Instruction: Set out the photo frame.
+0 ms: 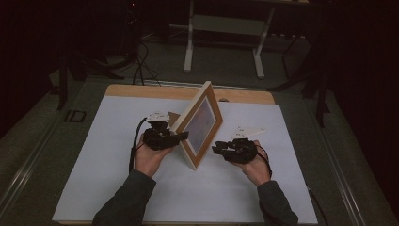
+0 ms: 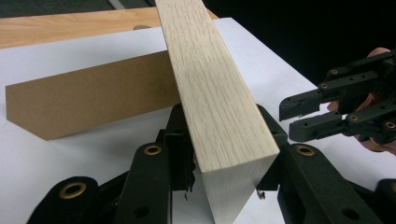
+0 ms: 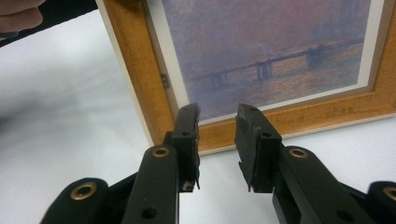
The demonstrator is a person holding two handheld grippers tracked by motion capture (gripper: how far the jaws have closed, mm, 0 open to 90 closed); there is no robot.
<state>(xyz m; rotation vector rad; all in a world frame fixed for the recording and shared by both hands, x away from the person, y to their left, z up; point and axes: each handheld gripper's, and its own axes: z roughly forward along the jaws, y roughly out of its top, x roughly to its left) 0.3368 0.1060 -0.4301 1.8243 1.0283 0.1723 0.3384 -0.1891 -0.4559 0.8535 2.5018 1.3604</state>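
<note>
A picture frame of light wood stands tilted on the white sheet, propped from behind by its brown board stand. It holds a purple bridge painting. My left gripper comes in from the left and is shut on the frame's near side edge, one jaw on each face. My right gripper hovers just right of the frame's front, level with its lower rail. It is open with nothing between its fingers. In the left gripper view, the right gripper sits beyond the frame.
The white sheet covers a wooden table whose bare edge shows at the back. A grey stand and cables lie on the dark floor behind the table. Open sheet extends to the left, to the right and toward the person.
</note>
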